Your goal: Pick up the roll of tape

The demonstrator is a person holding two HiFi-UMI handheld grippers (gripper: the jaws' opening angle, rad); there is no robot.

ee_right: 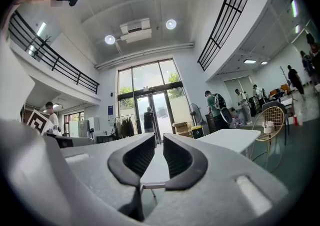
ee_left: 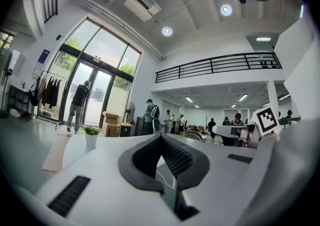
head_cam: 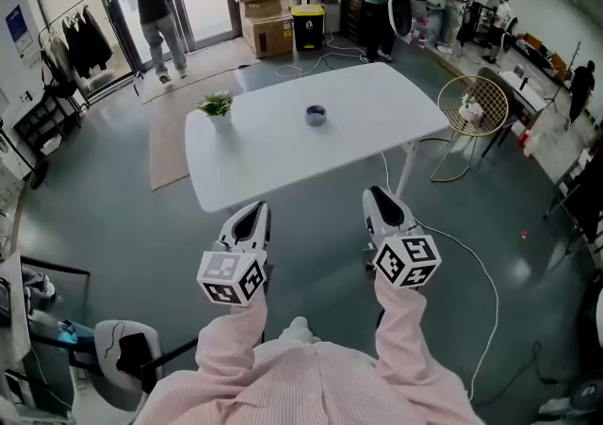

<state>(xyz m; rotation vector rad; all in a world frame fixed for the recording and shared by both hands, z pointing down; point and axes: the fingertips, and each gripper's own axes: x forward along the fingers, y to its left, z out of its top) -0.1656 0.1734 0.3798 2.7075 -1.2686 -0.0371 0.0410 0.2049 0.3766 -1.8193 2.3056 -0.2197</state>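
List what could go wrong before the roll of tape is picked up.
1. The roll of tape lies mid-table, while the left gripper and right gripper hang short of the table's near edge: a long reach, likely unsteady.
2. The right jaws stand barely apart and the left look shut; either probably must open wider to take the roll.
3. The potted plant stands left of the roll; a left-side reach might knock it.

Roll of tape (head_cam: pixel 316 115): one small ring, dark blue-grey with a paler centre. It lies flat, apparently hole upward, though it is too small in the head view to be sure. Position: upper centre of the frame, on the white table (head_cam: pixel 273 155), near the middle of its top.
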